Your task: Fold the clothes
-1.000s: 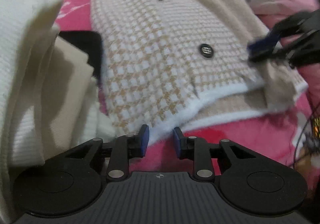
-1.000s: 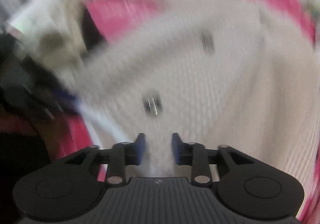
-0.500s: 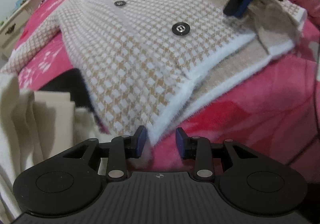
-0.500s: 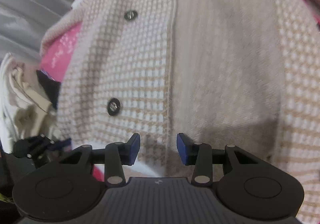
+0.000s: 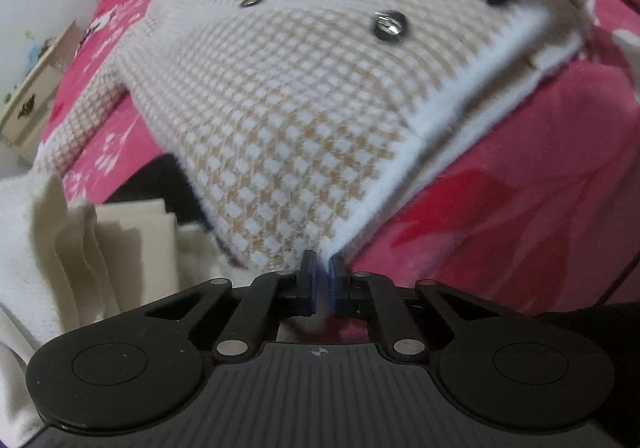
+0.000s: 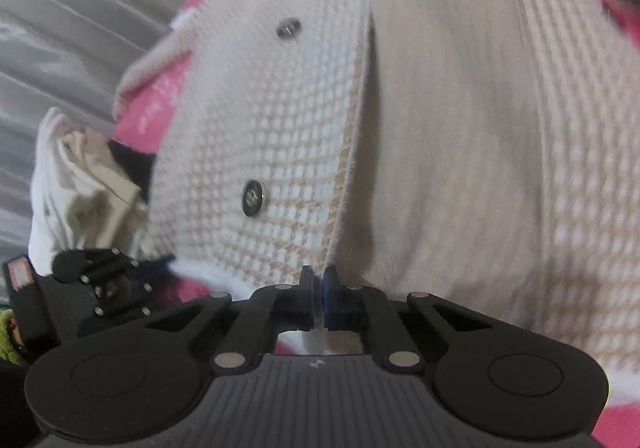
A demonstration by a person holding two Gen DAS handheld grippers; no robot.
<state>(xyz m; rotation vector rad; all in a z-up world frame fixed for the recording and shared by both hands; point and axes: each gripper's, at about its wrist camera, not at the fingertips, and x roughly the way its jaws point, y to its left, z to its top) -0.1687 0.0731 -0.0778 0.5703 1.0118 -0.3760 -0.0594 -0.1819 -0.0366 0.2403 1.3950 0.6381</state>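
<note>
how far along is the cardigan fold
Early. Done: the houndstooth cardigan lies spread on the pink bedspread, with a folded cream pile beside it. In hand: the left claw pinches its hem corner and the right claw its front edge. Left: every fold; the sleeve lies out.

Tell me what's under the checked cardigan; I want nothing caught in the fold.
Under the cardigan lies the pink blanket; a black item pokes out at its left edge. Anything beneath the middle is hidden.
</note>
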